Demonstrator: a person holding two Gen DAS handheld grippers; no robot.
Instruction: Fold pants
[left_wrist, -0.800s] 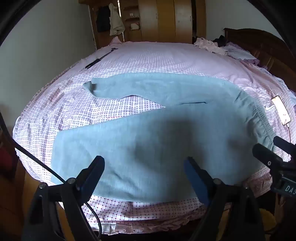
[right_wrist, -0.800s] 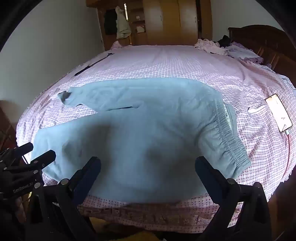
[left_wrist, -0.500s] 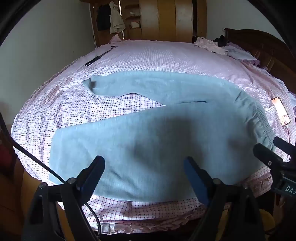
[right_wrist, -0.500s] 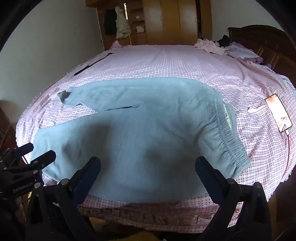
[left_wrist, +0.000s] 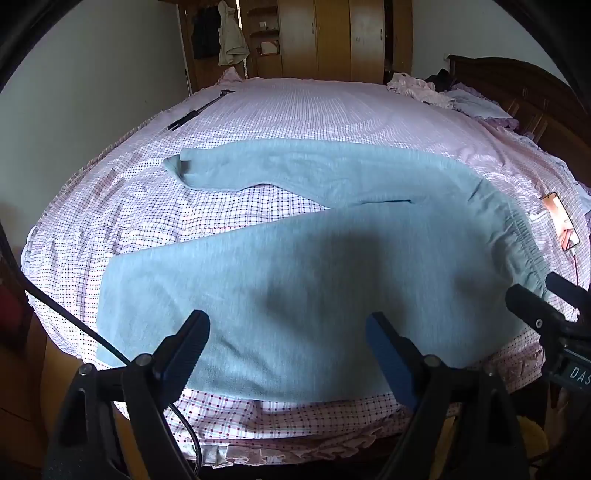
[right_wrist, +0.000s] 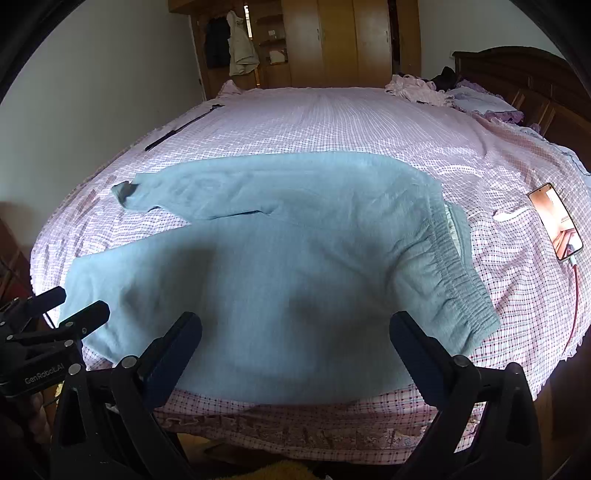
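Observation:
Light blue pants (left_wrist: 295, 266) (right_wrist: 280, 258) lie spread flat on the checked bed sheet (left_wrist: 314, 110), legs splayed to the left, elastic waistband (right_wrist: 450, 273) to the right. My left gripper (left_wrist: 288, 332) hovers open over the near leg, nothing between its fingers. My right gripper (right_wrist: 295, 332) hangs open above the seat area near the bed's front edge, also empty. Each gripper shows at the edge of the other's view: the right one (left_wrist: 546, 306) at the waistband side, the left one (right_wrist: 66, 306) by the near leg's cuff.
A phone (right_wrist: 556, 221) with a red cable lies on the sheet right of the waistband. A black rod (left_wrist: 199, 110) lies at the far left of the bed. Crumpled clothes (right_wrist: 424, 92) pile by the dark headboard (right_wrist: 517, 81). A wooden wardrobe (left_wrist: 325, 37) stands behind.
The left gripper's view has shifted slightly, the pants sitting a little lower and to the right in it. The right gripper has hardly moved. Both stay open and empty.

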